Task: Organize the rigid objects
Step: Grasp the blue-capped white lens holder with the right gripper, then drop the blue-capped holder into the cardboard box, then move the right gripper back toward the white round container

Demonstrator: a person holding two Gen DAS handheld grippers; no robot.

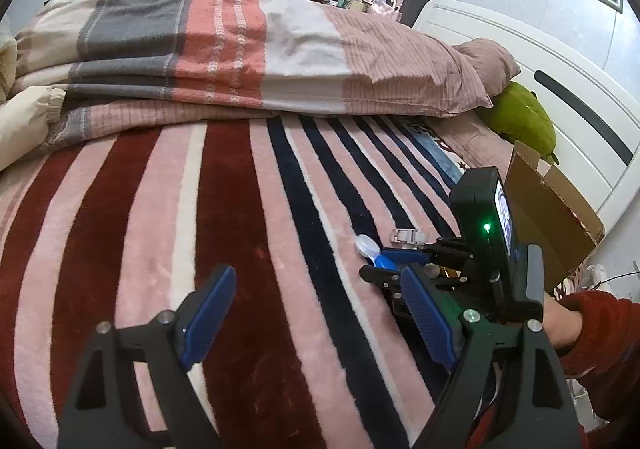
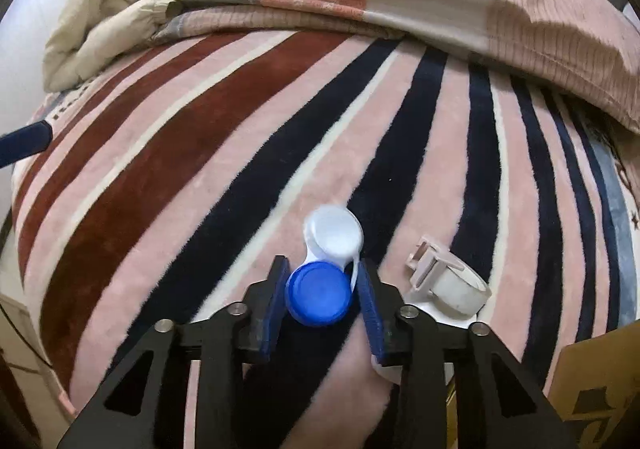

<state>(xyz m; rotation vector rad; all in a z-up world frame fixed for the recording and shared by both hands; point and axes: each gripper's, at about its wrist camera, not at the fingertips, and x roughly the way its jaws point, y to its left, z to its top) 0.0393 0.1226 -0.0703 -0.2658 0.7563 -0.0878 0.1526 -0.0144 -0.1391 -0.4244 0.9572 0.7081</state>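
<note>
The blue-and-white plastic contact-lens case (image 2: 324, 269) lies on the striped plush blanket (image 2: 200, 169) — my right gripper (image 2: 322, 287) clamps its blue cap for lifting, I judge — left gripper (image 1: 316, 321) gaping, idle.

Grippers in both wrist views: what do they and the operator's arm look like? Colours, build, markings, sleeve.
Both the left gripper and right gripper are black plastic frames with triangular cut-outs, silver pivot bolts and ribbed blue fingers. From the left wrist view, the right unit carries a black camera with a lit screen and green LED. The right hand is bare, in a dark red fuzzy sleeve.
</note>
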